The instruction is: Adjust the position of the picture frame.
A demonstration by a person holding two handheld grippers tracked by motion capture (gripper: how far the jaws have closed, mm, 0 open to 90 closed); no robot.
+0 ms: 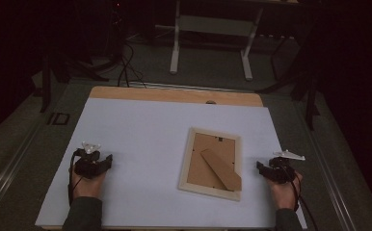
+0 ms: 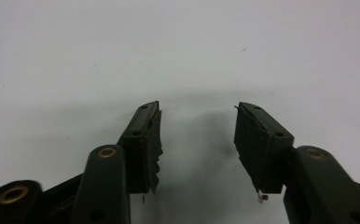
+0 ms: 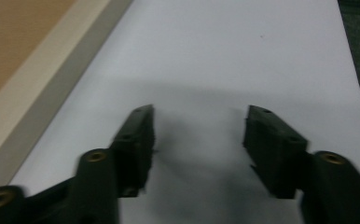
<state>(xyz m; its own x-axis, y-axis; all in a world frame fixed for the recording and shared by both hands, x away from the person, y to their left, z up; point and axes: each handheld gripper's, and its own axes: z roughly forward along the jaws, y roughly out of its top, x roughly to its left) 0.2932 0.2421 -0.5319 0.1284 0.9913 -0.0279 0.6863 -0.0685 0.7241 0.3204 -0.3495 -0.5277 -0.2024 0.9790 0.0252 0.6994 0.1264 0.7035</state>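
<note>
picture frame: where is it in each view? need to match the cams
High view: picture frame lies face down right of centre on the white sheet, between the grippers, nearer the right gripper.
Left gripper view: bare white sheet ahead of open jaws.
Right gripper view: frame's pale border at upper left, beside open jaws.
Shared landmark: the white sheet.

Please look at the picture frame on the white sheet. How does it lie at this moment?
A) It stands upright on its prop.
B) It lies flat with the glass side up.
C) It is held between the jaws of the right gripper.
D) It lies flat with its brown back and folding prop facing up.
D: in the high view the picture frame lies flat on the white sheet, brown backing and prop upward, apart from both open grippers.
</note>
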